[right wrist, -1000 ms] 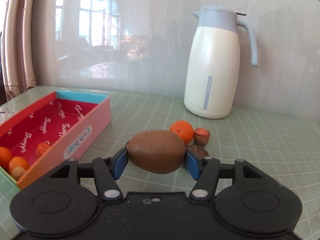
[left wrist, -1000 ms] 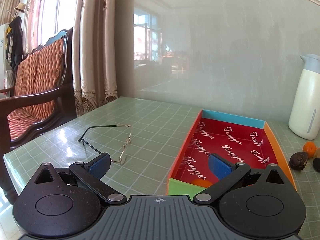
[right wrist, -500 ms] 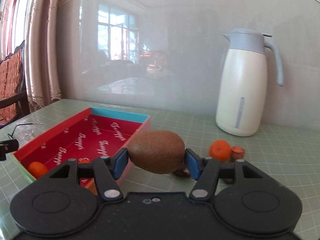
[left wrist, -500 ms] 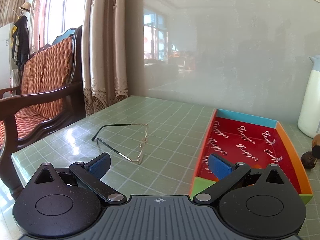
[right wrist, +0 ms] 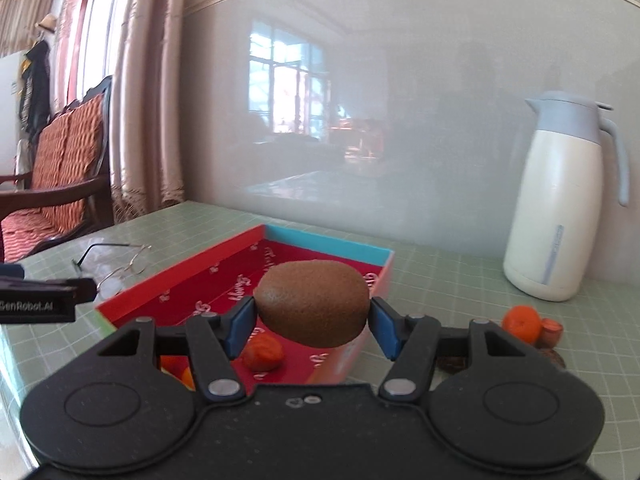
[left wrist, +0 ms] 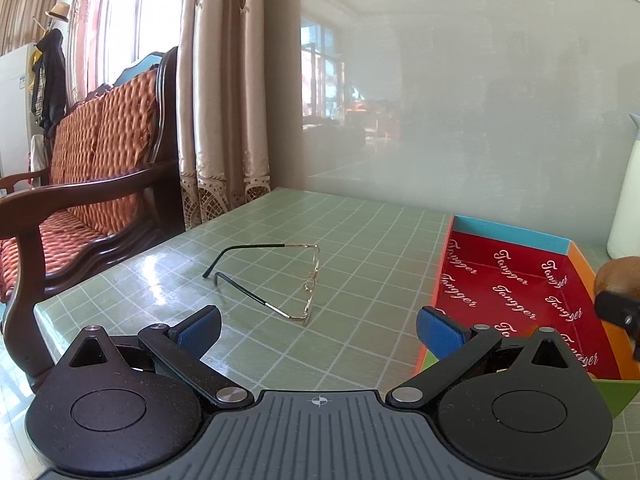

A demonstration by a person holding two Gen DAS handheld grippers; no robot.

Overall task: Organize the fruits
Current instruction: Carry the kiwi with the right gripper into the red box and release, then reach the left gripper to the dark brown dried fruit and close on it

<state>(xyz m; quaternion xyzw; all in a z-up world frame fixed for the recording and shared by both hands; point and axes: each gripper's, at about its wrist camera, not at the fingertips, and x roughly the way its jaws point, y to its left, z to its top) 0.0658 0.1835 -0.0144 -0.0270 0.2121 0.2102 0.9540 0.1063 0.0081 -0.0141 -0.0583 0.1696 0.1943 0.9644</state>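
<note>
Kiwi (right wrist: 312,304) sits clamped between the right gripper (right wrist: 311,320) pads above the red box (right wrist: 352,360), hiding part of its floor and the oranges (right wrist: 262,354) inside, while the left gripper (left wrist: 318,326) hangs wide and empty over the table (left wrist: 360,280), box cut off at right.

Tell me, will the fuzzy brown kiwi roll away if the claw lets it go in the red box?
The kiwi is egg-shaped, so it would probably wobble and roll a little. The red box has raised walls that should stop it. Its skin looks rough, so it likely won't slip from the right claw.
</note>
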